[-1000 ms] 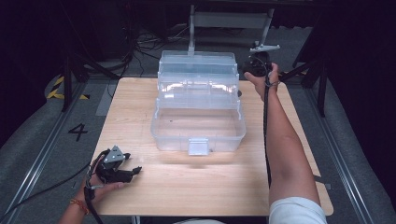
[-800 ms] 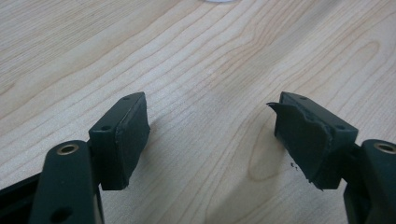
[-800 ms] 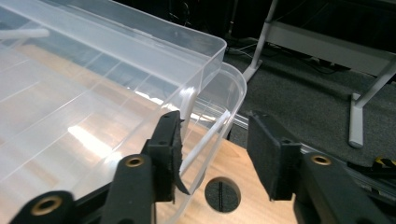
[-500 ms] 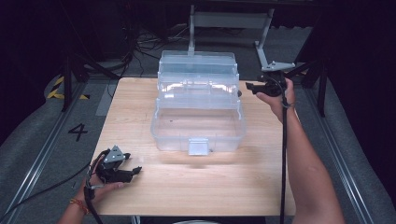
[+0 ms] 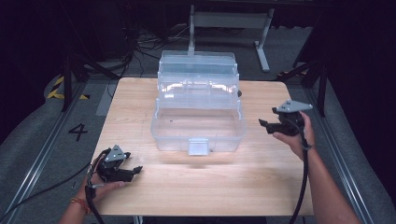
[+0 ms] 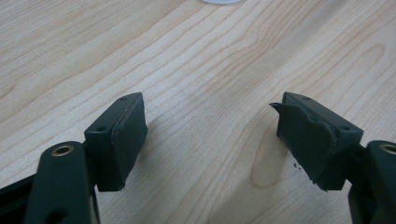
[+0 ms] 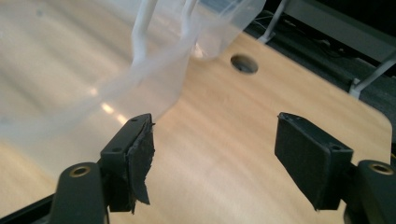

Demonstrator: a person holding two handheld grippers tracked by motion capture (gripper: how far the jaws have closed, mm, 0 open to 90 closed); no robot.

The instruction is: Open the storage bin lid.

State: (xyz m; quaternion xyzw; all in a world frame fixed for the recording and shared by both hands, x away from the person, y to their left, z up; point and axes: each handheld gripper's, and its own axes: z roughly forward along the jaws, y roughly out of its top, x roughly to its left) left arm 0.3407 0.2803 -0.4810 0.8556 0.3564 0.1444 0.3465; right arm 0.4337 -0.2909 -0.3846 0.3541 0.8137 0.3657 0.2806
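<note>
Centrally on the wooden table (image 5: 261, 186) sits a clear plastic box (image 5: 198, 109), lid raised. Right gripper (image 5: 264, 125), jaws wide and empty, hovers just beside its right wall. Left gripper (image 5: 136, 171), also spread and empty, rests well apart at the near-left corner.

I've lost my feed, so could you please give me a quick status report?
Left gripper open, low at table corner. Right gripper open, empty, right of box. Box open, tiers stepped back. Nothing between fingers.
</note>
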